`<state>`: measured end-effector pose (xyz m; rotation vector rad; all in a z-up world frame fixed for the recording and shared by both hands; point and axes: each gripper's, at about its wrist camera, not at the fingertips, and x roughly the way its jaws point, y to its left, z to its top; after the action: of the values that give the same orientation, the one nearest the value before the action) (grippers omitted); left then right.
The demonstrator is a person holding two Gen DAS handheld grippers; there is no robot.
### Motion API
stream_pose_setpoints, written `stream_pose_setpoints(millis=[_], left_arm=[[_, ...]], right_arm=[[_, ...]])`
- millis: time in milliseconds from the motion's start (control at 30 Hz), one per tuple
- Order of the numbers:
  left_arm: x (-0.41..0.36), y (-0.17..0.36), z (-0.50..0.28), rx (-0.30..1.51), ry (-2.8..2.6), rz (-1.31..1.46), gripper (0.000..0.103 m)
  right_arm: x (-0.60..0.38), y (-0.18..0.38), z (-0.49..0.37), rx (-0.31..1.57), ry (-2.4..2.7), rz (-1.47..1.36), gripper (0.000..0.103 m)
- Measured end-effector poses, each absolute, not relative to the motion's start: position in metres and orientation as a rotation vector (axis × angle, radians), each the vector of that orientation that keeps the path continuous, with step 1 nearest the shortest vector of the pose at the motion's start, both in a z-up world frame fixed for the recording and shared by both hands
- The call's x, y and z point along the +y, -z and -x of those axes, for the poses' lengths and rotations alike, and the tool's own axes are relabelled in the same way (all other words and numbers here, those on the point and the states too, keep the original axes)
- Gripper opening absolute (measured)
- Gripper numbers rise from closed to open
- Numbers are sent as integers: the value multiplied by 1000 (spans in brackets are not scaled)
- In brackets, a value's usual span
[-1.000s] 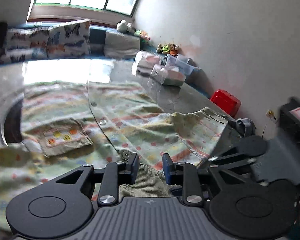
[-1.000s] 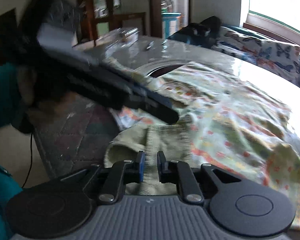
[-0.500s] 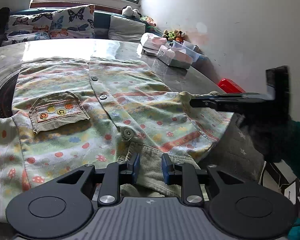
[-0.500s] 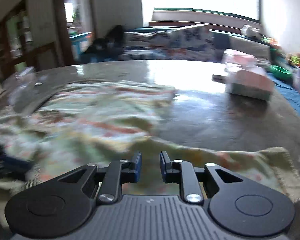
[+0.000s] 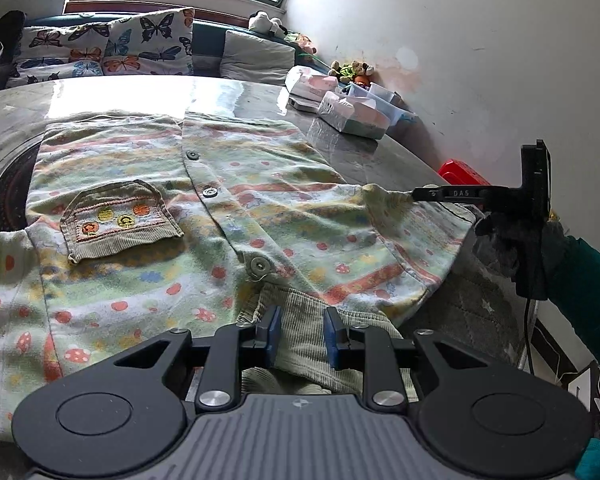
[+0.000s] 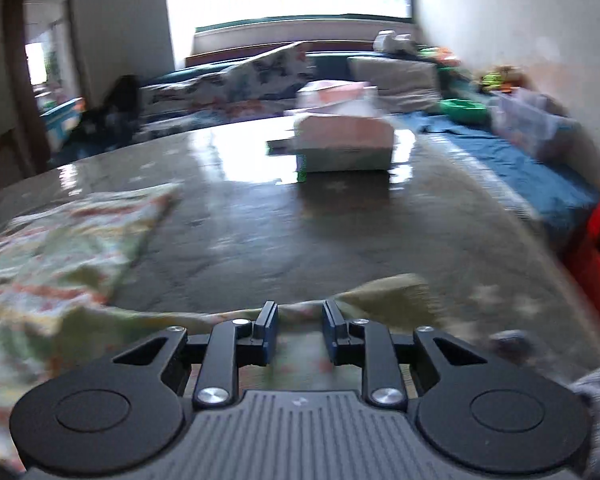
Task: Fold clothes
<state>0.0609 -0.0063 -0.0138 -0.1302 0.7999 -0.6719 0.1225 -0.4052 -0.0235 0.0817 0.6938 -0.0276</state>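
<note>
Two grippers work one shirt (image 5: 236, 216), spread flat on the table (image 5: 380, 160). My left gripper (image 5: 299, 334) sits narrow over the collar, pads apparently clear. My right gripper (image 6: 299, 334), just opening, straddles the sleeve; next I'd pinch it and fold inward.

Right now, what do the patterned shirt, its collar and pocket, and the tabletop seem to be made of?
Shirt: soft printed woven cotton or flannel by the look, matte, creasing easily. Collar and pocket: olive corduroy, going by the fine parallel ribs. Table: grey veined stone or a stone-look surface, polished, since it mirrors the window glare; which one cannot be told.
</note>
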Motion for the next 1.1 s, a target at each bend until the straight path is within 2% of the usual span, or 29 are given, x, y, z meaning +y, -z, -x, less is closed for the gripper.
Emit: stream_pose_setpoints(millis=[67, 167, 567, 800, 867, 933, 967, 1100], left_arm=[[-6, 14, -61, 800, 671, 131, 26], [-6, 14, -61, 800, 668, 134, 26], [-7, 14, -62, 800, 666, 139, 26], [-8, 13, -61, 800, 656, 131, 26], [-8, 13, -61, 801, 655, 130, 26], [-8, 13, -61, 801, 654, 129, 26], [-8, 13, -61, 801, 654, 128, 26], [-9, 12, -60, 801, 652, 126, 27]], right_arm=[[-418, 23, -124, 690, 56, -113, 24], [-427, 16, -115, 664, 103, -106, 30], [-443, 15, -64, 700, 188, -124, 32], [-443, 25, -68, 684, 235, -164, 41], [-440, 26, -69, 677, 235, -158, 38], [-437, 25, -70, 674, 222, -156, 14], [-437, 24, -70, 672, 208, -172, 11], [-435, 9, -62, 618, 190, -190, 7]])
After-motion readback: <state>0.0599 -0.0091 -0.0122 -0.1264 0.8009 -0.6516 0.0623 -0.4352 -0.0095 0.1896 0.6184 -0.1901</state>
